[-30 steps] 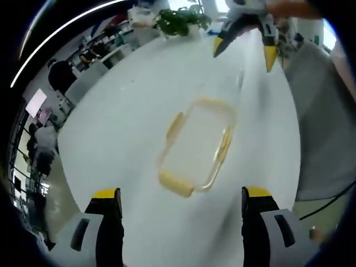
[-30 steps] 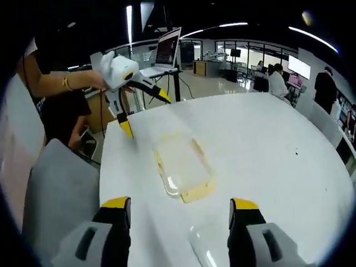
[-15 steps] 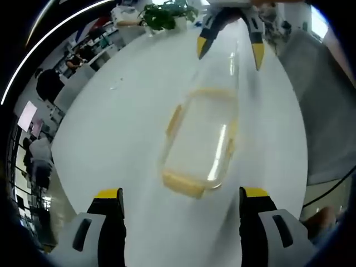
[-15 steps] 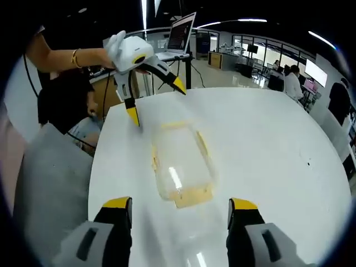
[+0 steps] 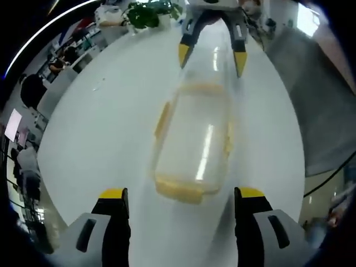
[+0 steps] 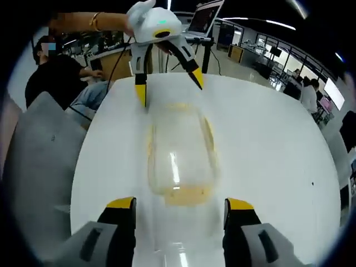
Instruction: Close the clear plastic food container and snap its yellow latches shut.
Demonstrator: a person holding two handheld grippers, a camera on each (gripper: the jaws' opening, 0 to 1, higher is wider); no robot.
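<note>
The clear plastic container (image 5: 192, 142) with yellow latches on its sides and ends lies lengthwise on the white table (image 5: 100, 133). My left gripper (image 5: 182, 194) stands open at its near short end, holding nothing. At the far end my right gripper (image 5: 212, 58) hangs open above the table. In the right gripper view the container (image 6: 179, 147) lies ahead of my open right gripper (image 6: 180, 203), and the left gripper (image 6: 169, 88), held by a hand, is beyond it. A faint clear piece (image 6: 179, 257) glints on the table between the right jaws; I cannot tell what it is.
A grey chair back (image 6: 39, 167) stands at the table's edge, with a seated person (image 6: 55, 78) behind it. A laptop on a stand (image 6: 206, 16) and a potted plant (image 5: 147, 14) are past the table. People sit at far desks.
Both views have drawn closer to the container, which now sits larger and more centred between each pair of jaws. The two grippers have lined up at its opposite ends. Both jaws stay open.
</note>
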